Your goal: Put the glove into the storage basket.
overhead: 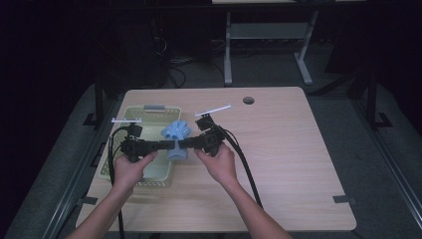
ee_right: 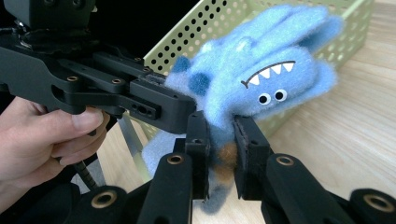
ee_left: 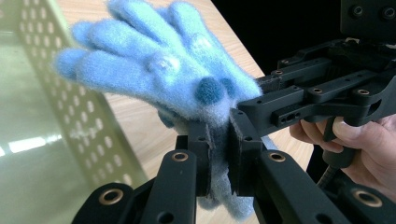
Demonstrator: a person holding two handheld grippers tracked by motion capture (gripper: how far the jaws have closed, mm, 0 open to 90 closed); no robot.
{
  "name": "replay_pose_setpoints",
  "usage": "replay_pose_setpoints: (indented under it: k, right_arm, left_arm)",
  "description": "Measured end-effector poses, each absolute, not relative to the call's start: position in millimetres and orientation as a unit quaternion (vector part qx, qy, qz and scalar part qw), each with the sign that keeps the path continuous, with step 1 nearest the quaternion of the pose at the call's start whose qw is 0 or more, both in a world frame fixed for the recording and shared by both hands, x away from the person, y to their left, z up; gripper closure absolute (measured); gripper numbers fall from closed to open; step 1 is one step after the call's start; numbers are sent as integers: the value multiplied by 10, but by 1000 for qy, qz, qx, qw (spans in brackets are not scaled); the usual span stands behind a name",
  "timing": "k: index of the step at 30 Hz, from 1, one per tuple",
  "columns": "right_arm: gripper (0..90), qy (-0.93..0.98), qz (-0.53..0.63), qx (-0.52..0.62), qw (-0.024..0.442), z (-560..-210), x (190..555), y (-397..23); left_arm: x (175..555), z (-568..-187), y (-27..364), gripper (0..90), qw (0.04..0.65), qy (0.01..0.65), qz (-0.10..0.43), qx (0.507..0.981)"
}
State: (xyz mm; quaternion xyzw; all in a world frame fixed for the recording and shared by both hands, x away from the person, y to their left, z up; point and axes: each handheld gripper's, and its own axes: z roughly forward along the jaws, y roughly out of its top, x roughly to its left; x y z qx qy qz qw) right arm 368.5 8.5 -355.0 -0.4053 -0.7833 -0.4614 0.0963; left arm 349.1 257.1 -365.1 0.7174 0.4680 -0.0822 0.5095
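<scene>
The blue plush toy (overhead: 177,138) hung between the left gripper (overhead: 170,145) and right gripper (overhead: 185,144), both clamped on it, just right of the green basket (overhead: 130,175); both hands were held level.

Blue plush toy (ee_left: 177,70) lower body hidden between black pads at six o'clock, green basket (ee_left: 42,154) blurred and cut off at nine o'clock, person's forearms cut off at six o'clock in the high view
</scene>
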Motion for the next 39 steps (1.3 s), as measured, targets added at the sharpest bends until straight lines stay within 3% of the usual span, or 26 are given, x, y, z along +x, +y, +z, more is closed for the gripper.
replay_pose_setpoints:
  k: [39]
  right_arm:
    - [779,-787,-461,-393,122,-3683,3943,886]
  left_arm:
    - [3591,-3650,3289,822,472,510,-54,717]
